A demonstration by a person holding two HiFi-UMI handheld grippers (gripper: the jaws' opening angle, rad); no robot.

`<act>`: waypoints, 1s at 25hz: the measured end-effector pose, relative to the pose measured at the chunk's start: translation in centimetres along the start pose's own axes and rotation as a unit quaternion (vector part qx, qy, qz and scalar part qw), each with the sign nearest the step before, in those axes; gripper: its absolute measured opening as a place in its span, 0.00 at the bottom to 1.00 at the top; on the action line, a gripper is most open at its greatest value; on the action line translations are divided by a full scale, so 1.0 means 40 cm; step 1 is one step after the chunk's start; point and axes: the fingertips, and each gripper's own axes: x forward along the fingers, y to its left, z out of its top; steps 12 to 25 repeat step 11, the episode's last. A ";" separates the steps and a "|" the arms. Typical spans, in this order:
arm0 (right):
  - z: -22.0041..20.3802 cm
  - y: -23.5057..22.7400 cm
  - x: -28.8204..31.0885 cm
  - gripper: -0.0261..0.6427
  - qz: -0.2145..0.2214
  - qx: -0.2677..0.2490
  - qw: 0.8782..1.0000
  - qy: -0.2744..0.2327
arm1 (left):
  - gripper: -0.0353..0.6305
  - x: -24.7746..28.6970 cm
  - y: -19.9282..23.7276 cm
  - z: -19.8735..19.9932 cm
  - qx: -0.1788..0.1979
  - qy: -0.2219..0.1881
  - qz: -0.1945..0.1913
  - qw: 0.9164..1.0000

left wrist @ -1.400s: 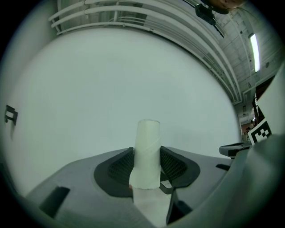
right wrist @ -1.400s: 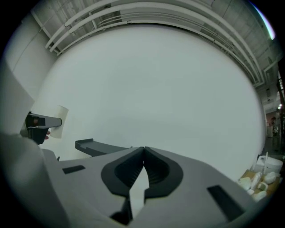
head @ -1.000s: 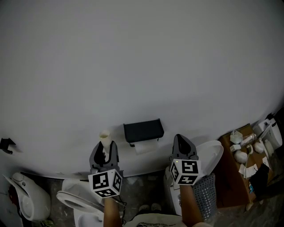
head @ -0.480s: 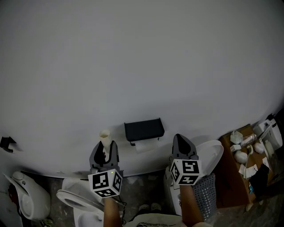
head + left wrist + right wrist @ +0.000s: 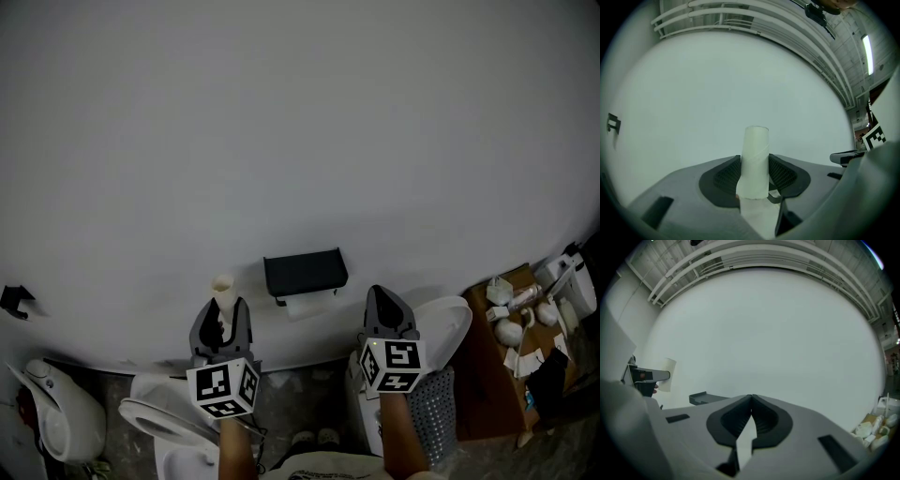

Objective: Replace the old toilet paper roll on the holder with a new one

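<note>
1. We are holding the left gripper [image 5: 221,317] level, pointing at the wall [image 5: 300,122]. Its jaws are standing partly apart and are clamping the lower part of an empty cardboard tube [image 5: 755,154]. The tube is standing upright, its open top rising clear above the jaw tips.
2. We are holding the right gripper [image 5: 382,296] level beside it. Its jaws are pressing together with nothing between them.
3. The black holder [image 5: 305,272] is sitting on the wall ahead of both grippers, between their tips. A white paper sheet [image 5: 307,307] is hanging out beneath it. We cannot make out the roll inside.
4. To the right of the right gripper, a wooden stand [image 5: 487,375] is carrying small white items [image 5: 511,328], too small to identify.
5. Just below the right gripper, a grey perforated basket [image 5: 433,412] is showing; its contents are hidden.
</note>
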 end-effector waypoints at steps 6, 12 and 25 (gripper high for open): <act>-0.003 0.002 -0.004 0.03 0.000 -0.001 1.000 0.001 | 0.33 -0.005 -0.002 0.002 0.003 -0.002 -0.001 1.000; -0.008 0.001 -0.011 0.03 -0.001 0.002 1.000 0.004 | 0.33 -0.009 -0.008 0.000 0.005 0.001 -0.003 1.000; -0.008 0.001 -0.011 0.03 -0.001 0.002 1.000 0.004 | 0.33 -0.009 -0.008 0.000 0.005 0.001 -0.003 1.000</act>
